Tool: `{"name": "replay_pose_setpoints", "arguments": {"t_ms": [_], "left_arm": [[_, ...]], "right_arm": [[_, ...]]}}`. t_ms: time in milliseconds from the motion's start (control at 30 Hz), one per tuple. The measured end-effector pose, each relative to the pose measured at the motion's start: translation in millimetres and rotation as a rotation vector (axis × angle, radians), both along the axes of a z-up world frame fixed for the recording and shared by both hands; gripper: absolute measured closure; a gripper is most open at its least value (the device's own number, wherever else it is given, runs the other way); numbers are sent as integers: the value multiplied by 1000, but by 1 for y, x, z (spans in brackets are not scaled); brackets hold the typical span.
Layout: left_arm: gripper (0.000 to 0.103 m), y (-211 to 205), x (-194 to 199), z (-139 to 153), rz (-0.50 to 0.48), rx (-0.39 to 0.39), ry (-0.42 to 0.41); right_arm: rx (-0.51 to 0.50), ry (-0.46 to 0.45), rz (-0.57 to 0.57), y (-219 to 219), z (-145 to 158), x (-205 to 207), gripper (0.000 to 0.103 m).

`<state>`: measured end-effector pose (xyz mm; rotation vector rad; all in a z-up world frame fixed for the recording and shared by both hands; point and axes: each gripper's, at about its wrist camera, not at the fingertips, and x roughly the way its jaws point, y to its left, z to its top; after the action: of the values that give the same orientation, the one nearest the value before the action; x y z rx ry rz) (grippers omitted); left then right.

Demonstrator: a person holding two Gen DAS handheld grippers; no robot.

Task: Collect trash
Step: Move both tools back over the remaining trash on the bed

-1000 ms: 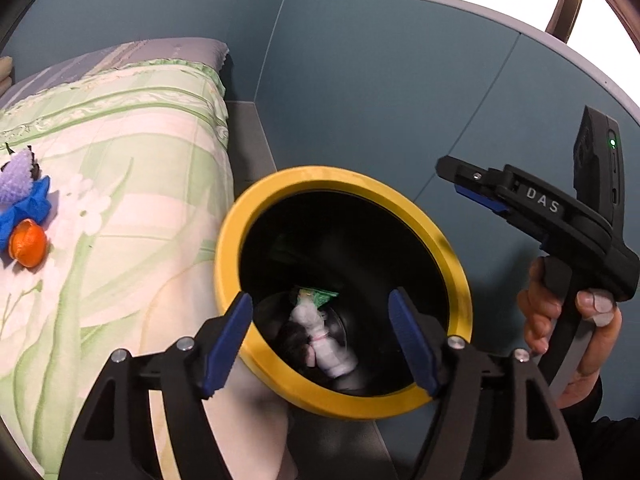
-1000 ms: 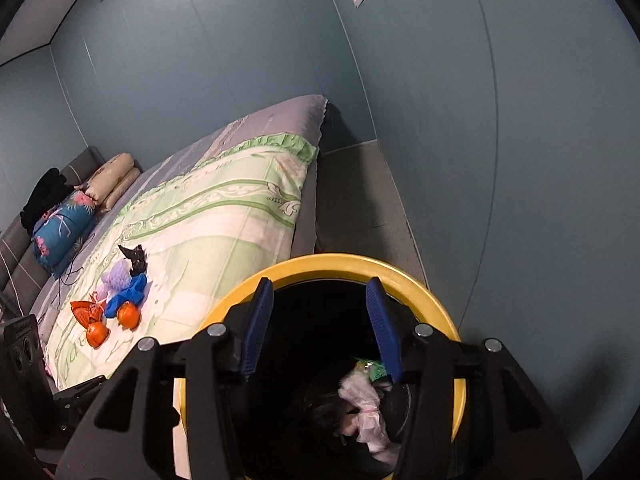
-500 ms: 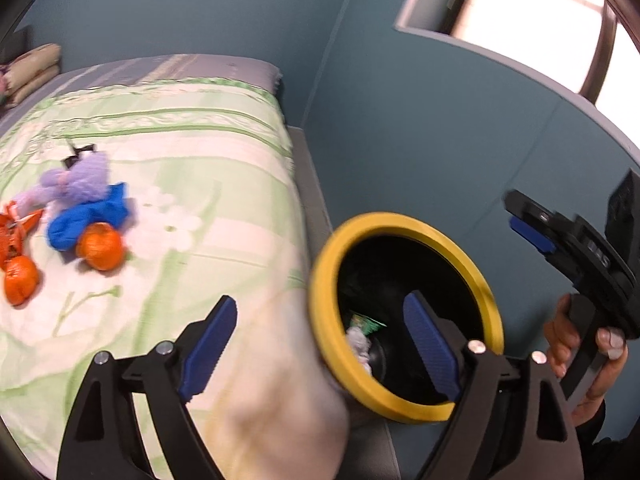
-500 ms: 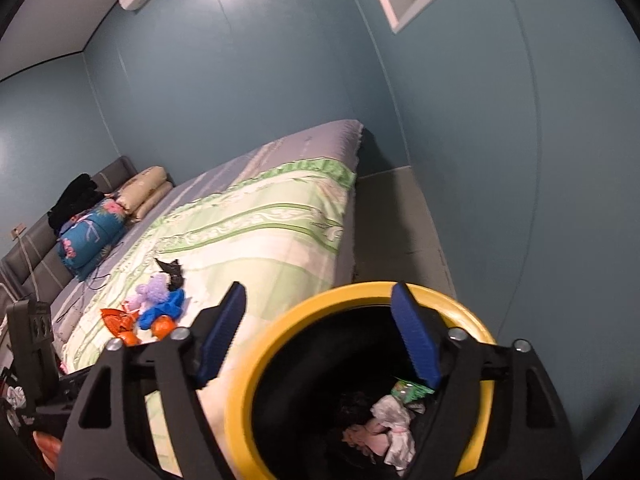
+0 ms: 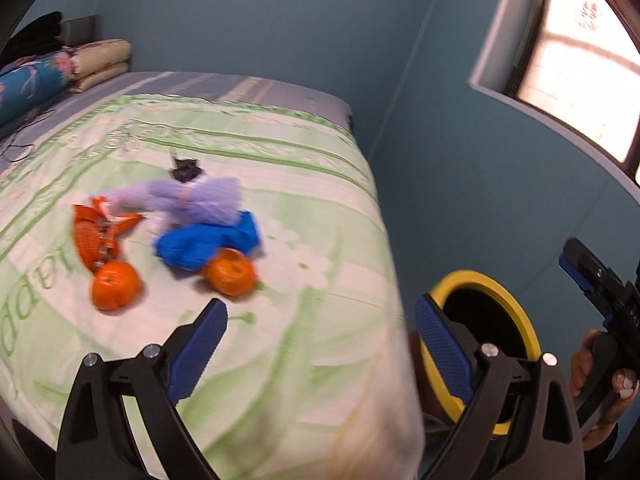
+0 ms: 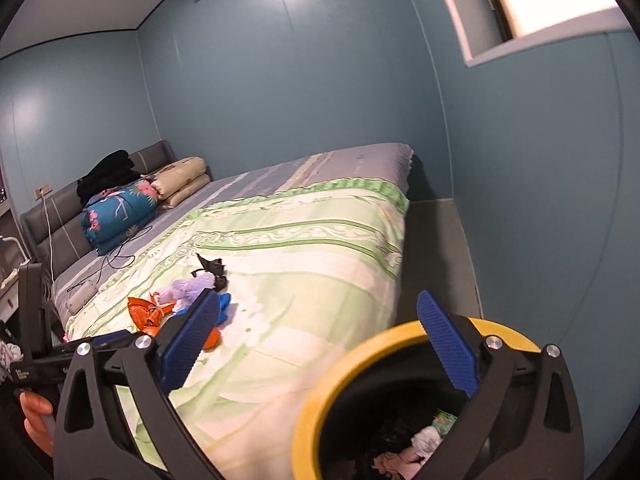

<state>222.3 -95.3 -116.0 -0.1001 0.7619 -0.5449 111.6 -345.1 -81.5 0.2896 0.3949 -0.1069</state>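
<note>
A yellow-rimmed black bin (image 5: 516,312) (image 6: 316,412) stands on the floor beside the bed and holds crumpled trash (image 6: 424,440). On the green quilt (image 5: 304,184) lies a pile: a purple net (image 5: 208,196), a blue wad (image 5: 208,244), an orange mesh bag (image 5: 94,236), two orange peels or fruits (image 5: 114,284) (image 5: 230,270) and a black scrap (image 5: 184,168). My left gripper (image 5: 320,344) is open and empty over the quilt's corner. My right gripper (image 6: 320,340) is open and empty above the bin; it also shows in the left wrist view (image 5: 596,284).
Pillows and folded bedding (image 6: 132,196) lie at the grey headboard (image 6: 52,208). A cable and power strip (image 6: 82,292) lie on the sheet. Teal walls (image 6: 304,80) close in on the right, with a narrow floor strip (image 6: 436,248) between bed and wall.
My left gripper has swung left from over the bin to over the bed, toward the trash pile. My right gripper has opened wider and tilted up, staying over the bin.
</note>
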Motion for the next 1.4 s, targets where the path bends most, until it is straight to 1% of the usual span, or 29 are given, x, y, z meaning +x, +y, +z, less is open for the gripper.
{"name": "replay_pose_setpoints", "arguments": {"t_ms": [233, 367, 533, 733, 967, 1100, 1267, 1400], "left_arm": [[11, 56, 24, 3, 120, -6, -15], [11, 83, 34, 2, 176, -7, -15], [11, 114, 49, -5, 239, 6, -9], [11, 144, 68, -21, 298, 19, 19], [11, 164, 92, -42, 341, 35, 60], [11, 174, 108, -53, 365, 34, 89], [11, 173, 128, -62, 363, 57, 108], [11, 168, 143, -65, 353, 51, 121]], "right_arm": [[-8, -14, 67, 34, 2, 33, 8], [-13, 2, 113, 57, -3, 56, 8], [-27, 53, 199, 89, -18, 85, 8], [-104, 100, 255, 129, -38, 115, 8], [-149, 171, 303, 161, -65, 147, 8], [-153, 214, 317, 172, -79, 164, 8], [-162, 258, 324, 181, -94, 182, 8], [-170, 293, 330, 187, -106, 194, 8]]}}
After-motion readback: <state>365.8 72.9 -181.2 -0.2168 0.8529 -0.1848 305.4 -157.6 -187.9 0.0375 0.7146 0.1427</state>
